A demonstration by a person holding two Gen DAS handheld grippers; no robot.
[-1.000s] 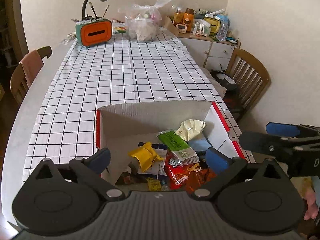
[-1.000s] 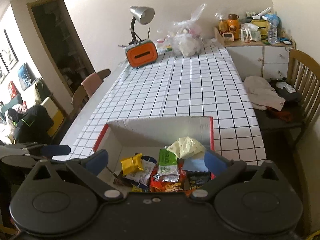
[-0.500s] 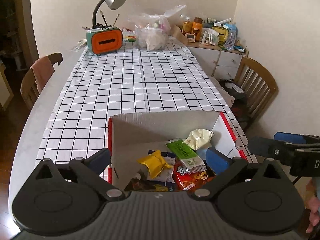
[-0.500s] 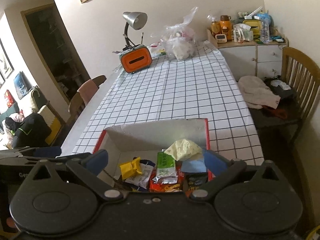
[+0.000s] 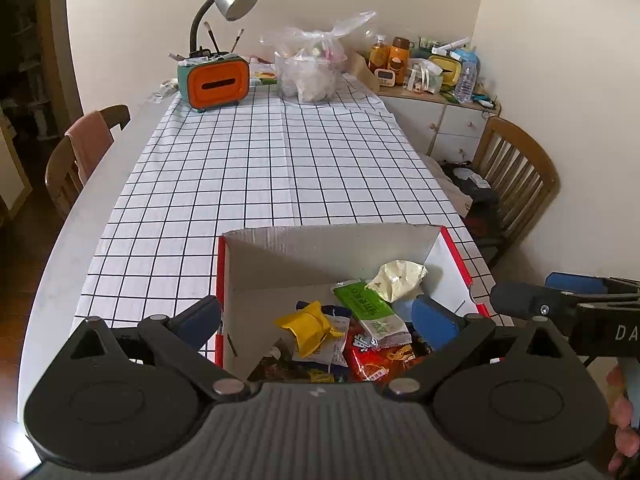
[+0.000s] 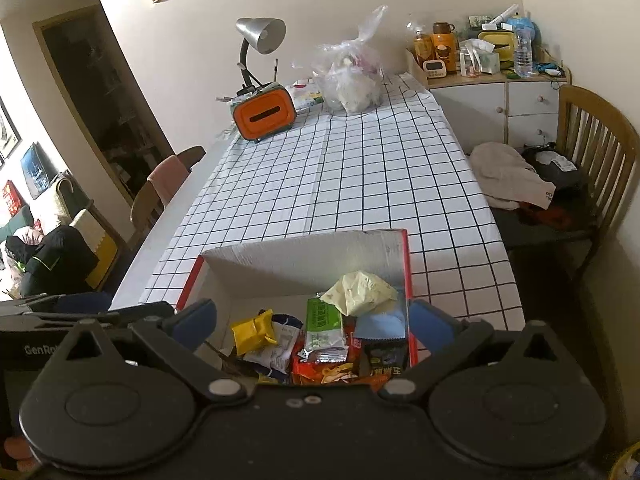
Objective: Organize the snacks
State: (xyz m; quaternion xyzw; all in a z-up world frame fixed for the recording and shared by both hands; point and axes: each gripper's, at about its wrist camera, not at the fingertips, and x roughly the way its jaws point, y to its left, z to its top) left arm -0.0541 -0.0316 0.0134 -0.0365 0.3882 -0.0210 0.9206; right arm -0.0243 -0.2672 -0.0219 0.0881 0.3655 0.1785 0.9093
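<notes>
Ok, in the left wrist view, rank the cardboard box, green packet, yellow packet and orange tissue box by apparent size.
1. Cardboard box
2. Orange tissue box, though it stands far off, so really bigger than it looks
3. Green packet and yellow packet: too alike to rank

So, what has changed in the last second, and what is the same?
Both grippers, left and right, drew back and up from the box, which now sits lower in both views. Both stayed open and empty. The snacks did not move.

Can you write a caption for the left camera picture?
Open left gripper hovering over a cardboard box of snack packets on a checked tablecloth.
</notes>
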